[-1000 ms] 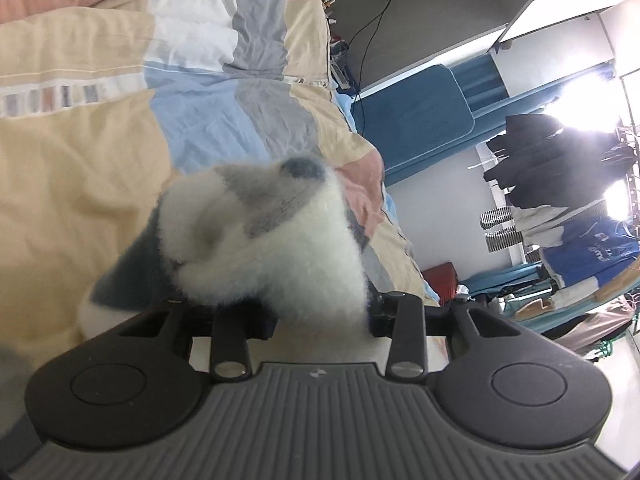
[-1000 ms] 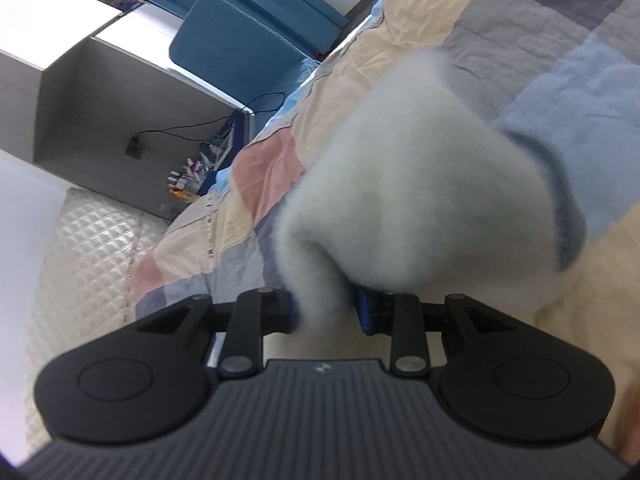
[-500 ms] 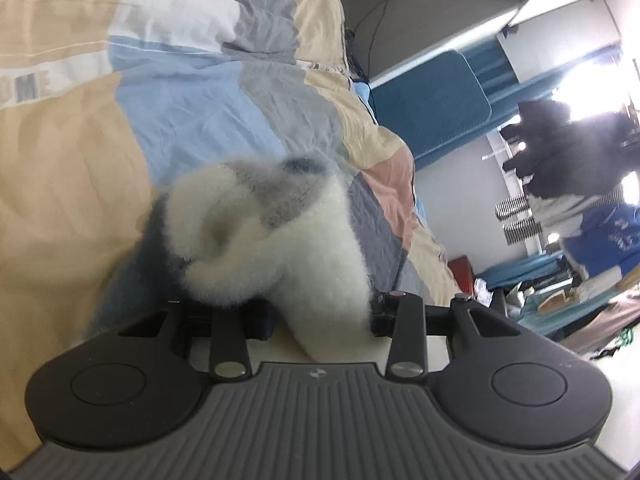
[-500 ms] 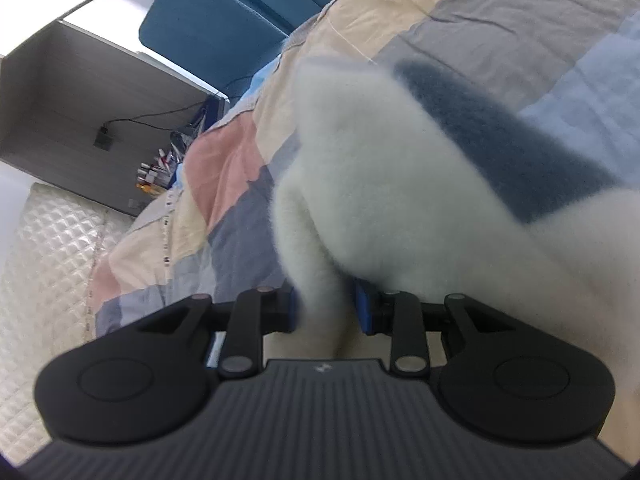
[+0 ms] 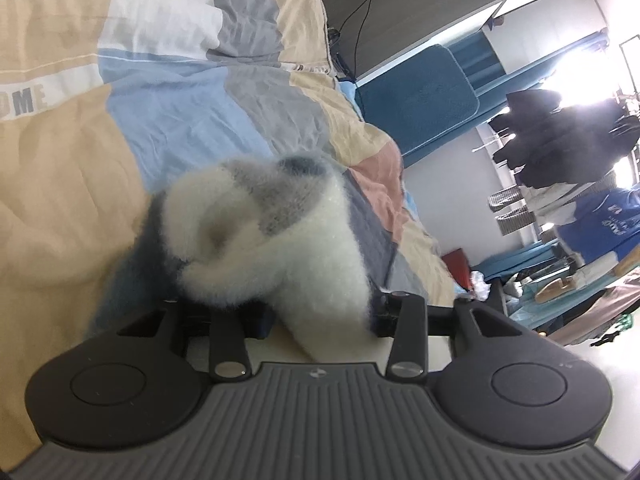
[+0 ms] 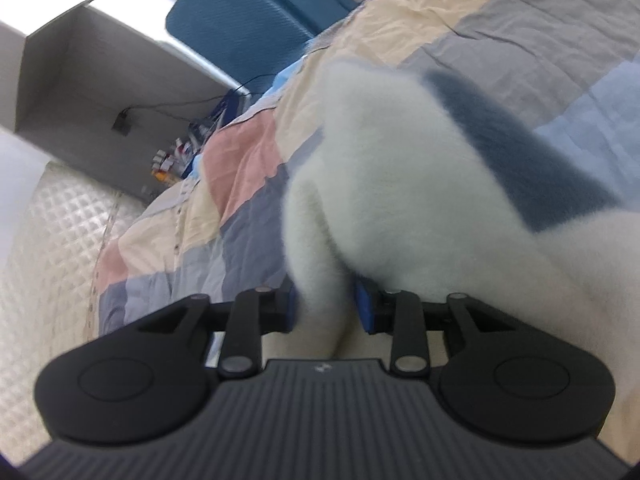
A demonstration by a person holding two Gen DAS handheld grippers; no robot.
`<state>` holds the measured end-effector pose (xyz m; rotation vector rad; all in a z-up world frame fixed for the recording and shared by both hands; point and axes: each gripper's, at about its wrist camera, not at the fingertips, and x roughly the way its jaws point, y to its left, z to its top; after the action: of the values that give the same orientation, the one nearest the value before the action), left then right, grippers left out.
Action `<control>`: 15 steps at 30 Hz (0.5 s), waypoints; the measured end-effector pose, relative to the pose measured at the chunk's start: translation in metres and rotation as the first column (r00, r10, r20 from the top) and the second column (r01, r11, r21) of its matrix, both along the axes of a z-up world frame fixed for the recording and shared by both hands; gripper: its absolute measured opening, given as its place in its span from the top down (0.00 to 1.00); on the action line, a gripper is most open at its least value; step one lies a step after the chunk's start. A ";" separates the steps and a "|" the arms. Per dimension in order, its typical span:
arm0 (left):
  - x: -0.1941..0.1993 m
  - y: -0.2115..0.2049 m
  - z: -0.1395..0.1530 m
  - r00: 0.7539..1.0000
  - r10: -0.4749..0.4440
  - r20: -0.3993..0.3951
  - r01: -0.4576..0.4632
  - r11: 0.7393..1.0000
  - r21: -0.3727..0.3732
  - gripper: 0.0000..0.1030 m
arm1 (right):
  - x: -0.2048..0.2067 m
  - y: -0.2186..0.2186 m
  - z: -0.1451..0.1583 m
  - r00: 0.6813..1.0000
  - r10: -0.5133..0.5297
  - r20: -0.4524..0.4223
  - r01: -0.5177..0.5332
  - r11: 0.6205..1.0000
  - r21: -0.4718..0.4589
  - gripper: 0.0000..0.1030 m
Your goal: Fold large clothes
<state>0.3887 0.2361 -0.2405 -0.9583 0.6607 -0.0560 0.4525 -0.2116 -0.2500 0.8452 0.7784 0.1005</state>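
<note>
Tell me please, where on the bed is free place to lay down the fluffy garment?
Free: the beige and light blue patches of the quilt left of the fluffy garment, and the grey and light blue patches beyond it in the right wrist view. Crowded: the clothes rack and the floor clutter past the bed's edge.

We are in a bedroom at home: a patchwork quilt (image 5: 168,92) covers the bed, a blue padded headboard (image 6: 240,28) stands at its far end, and dark clothes (image 5: 560,140) hang by a bright window on the far right.
</note>
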 end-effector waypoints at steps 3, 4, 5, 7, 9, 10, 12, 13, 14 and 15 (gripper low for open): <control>-0.016 -0.001 0.013 1.000 -0.006 0.031 0.006 1.000 0.006 0.34 | -0.012 0.001 0.013 0.999 0.038 0.014 -0.038 0.999 -0.007 0.56; -0.022 -0.003 0.018 0.999 -0.009 0.047 0.008 1.000 0.023 0.31 | -0.015 0.002 0.016 0.998 0.060 0.015 -0.060 0.998 -0.017 0.48; -0.028 -0.006 0.024 0.998 -0.024 0.065 0.021 0.999 0.044 0.28 | -0.017 0.005 0.019 0.995 0.100 0.015 -0.100 0.995 -0.024 0.27; -0.040 -0.015 0.034 0.994 -0.047 0.095 0.038 0.994 0.102 0.26 | -0.022 0.014 0.024 0.986 0.165 0.017 -0.164 0.986 -0.040 0.18; -0.049 -0.028 0.040 0.990 -0.075 0.120 0.054 0.984 0.171 0.24 | -0.028 0.024 0.028 0.976 0.217 0.026 -0.215 0.975 -0.064 0.19; -0.049 -0.036 0.040 0.989 -0.098 0.115 0.073 0.977 0.202 0.25 | -0.030 0.031 0.030 0.969 0.247 0.031 -0.243 0.965 -0.095 0.19; -0.045 -0.049 0.039 0.984 -0.142 0.105 0.107 0.952 0.287 0.24 | -0.030 0.043 0.034 0.959 0.281 0.032 -0.271 0.946 -0.178 0.19; -0.042 -0.054 0.038 0.984 -0.152 0.095 0.113 0.936 0.334 0.24 | -0.029 0.049 0.036 0.954 0.298 0.032 -0.284 0.933 -0.220 0.19; -0.039 -0.060 0.036 0.984 -0.160 0.077 0.118 0.914 0.389 0.24 | -0.027 0.055 0.037 0.948 0.316 0.034 -0.296 0.918 -0.265 0.19; -0.035 -0.063 0.034 0.984 -0.165 0.063 0.123 0.895 0.429 0.24 | -0.025 0.059 0.037 0.945 0.324 0.032 -0.300 0.905 -0.302 0.20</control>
<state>0.3532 0.1731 -0.2062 -0.4811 0.6193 -0.0860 0.4277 -0.1526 -0.2132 0.4259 0.8232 0.2960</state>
